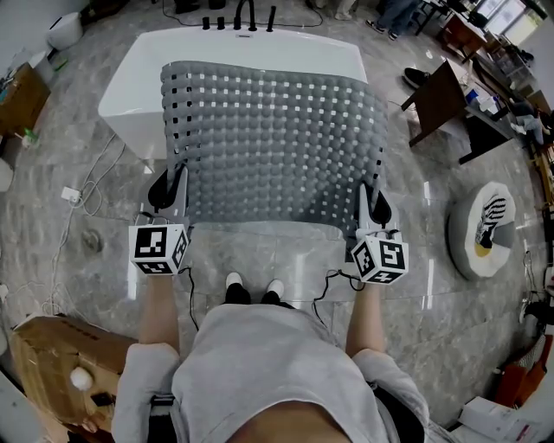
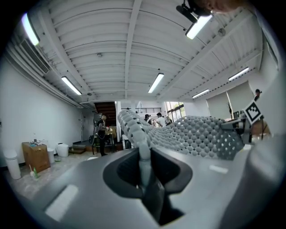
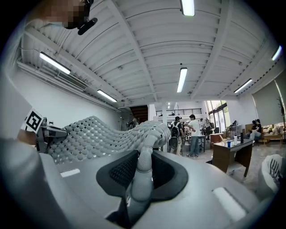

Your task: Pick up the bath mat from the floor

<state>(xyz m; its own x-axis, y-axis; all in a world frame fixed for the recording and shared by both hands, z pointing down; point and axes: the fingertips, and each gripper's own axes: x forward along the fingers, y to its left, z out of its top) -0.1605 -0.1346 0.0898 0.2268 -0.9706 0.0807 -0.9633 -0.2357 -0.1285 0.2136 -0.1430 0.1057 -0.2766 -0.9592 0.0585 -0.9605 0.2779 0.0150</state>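
Both my jaws are clamped on the mat's [image 1: 277, 147] near edge, left gripper [image 1: 176, 197] at its left corner, right gripper [image 1: 372, 208] at its right. It spreads ahead, off the floor [image 1: 286, 260], toward the tub [image 1: 138, 86].

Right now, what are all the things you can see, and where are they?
bathtub: one, white, far side of the floor
bath mat: one, grey, held up in front of the bathtub
taps: one set, black, bathtub's far end
table: one, dark brown, upper right
round cushion: one, white with stripes, floor at right
cardboard box: one, brown, floor at lower left
left gripper: one, grey, shut on bath mat's left corner
right gripper: one, grey, shut on bath mat's right corner
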